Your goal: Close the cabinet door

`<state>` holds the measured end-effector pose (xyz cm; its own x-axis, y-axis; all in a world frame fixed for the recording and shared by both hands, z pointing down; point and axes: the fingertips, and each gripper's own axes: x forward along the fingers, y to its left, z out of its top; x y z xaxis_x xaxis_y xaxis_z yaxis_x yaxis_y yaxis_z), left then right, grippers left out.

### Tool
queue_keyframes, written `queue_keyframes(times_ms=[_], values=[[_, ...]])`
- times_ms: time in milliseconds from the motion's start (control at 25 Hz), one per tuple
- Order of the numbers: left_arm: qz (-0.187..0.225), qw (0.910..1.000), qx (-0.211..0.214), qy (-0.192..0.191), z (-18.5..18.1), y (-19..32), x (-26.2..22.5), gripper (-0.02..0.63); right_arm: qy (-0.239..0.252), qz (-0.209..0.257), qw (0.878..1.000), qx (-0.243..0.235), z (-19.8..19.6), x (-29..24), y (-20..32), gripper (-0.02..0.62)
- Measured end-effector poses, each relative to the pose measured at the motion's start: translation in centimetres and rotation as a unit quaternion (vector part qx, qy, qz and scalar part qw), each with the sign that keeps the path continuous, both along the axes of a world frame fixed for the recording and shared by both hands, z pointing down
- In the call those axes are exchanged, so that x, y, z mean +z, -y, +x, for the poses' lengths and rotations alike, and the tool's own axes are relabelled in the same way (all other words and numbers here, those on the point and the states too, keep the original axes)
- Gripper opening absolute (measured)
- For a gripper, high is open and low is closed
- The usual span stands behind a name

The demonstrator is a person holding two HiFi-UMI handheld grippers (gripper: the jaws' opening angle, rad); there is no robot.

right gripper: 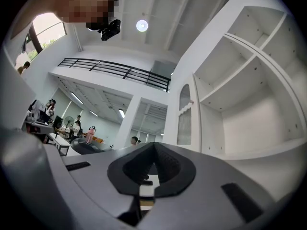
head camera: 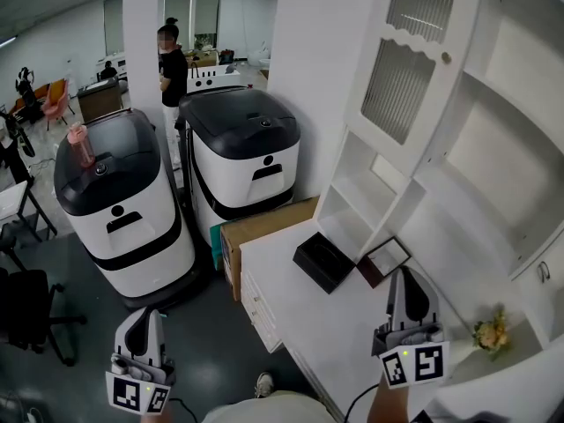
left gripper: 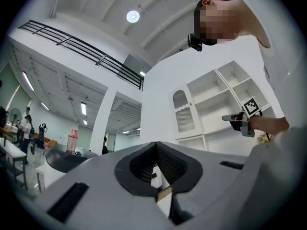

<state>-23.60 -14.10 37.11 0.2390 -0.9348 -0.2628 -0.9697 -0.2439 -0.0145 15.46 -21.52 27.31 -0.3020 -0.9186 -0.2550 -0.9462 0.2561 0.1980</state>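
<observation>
Door [head camera: 411,60] upright, open twd left

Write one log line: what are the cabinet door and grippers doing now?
door: white cabinet door with ribbed glass panel, open | left gripper: shut, empty | right gripper: shut, empty | contact: none

The white cabinet door [head camera: 414,60] had ribbed, frosted glass panes. A black rectangular box [head camera: 323,261] stood out against the white countertop [head camera: 317,324]. A pink plastic bottle [head camera: 80,145] topped a black-and-white rounded machine [head camera: 132,227].
</observation>
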Motion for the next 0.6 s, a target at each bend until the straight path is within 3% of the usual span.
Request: queue_keyframes(times_ms=[200, 600], values=[[-0.004, 0.9997, -0.024, 0.003, -1.4, -2.3, 0.0, 0.005, 0.001, -0.034, 0.999, 0.028, 1.1, 2.7, -0.8, -0.002], [-0.008, 0.9997, -0.024, 0.007, -1.9, -3.5, 0.3, 0.005, -0.001, -0.045, 0.999, 0.011, -0.3, 3.6, -0.9, -0.002]])
